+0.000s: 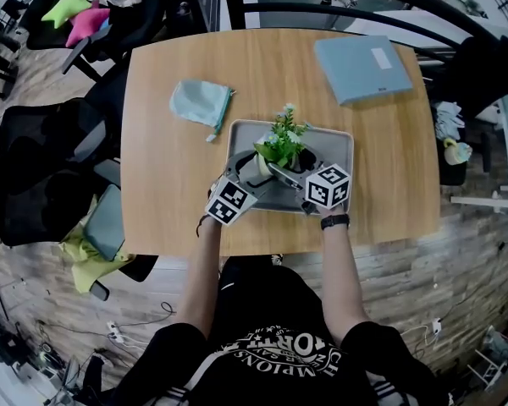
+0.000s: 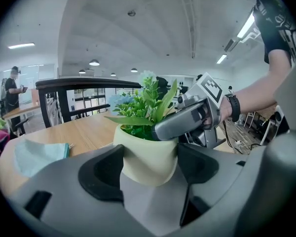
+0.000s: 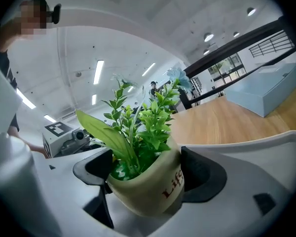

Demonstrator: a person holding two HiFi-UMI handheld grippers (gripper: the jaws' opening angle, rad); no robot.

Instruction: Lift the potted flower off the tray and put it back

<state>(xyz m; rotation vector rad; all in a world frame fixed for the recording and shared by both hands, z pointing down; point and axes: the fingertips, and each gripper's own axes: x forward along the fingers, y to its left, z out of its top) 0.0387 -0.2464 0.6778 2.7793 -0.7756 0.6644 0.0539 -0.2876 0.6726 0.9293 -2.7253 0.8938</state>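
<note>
The potted flower (image 1: 281,139), a cream pot with green leaves and small pale blooms, is over the grey tray (image 1: 342,145) in the middle of the wooden table. My left gripper (image 1: 259,166) comes at it from the near left, and its black pads (image 2: 101,174) press both sides of the pot (image 2: 147,154). From the near right, my right gripper (image 1: 293,171) also clamps the pot (image 3: 150,191), which leans a little there. Each gripper shows in the other's view: the right gripper (image 2: 186,120) and the left gripper (image 3: 64,138). Whether the pot's base touches the tray is hidden.
A teal drawstring pouch (image 1: 200,101) lies on the table left of the tray. A flat blue-grey box (image 1: 362,66) sits at the far right corner. Black office chairs (image 1: 42,155) stand along the left edge, and a dark railing (image 2: 84,85) runs behind the table.
</note>
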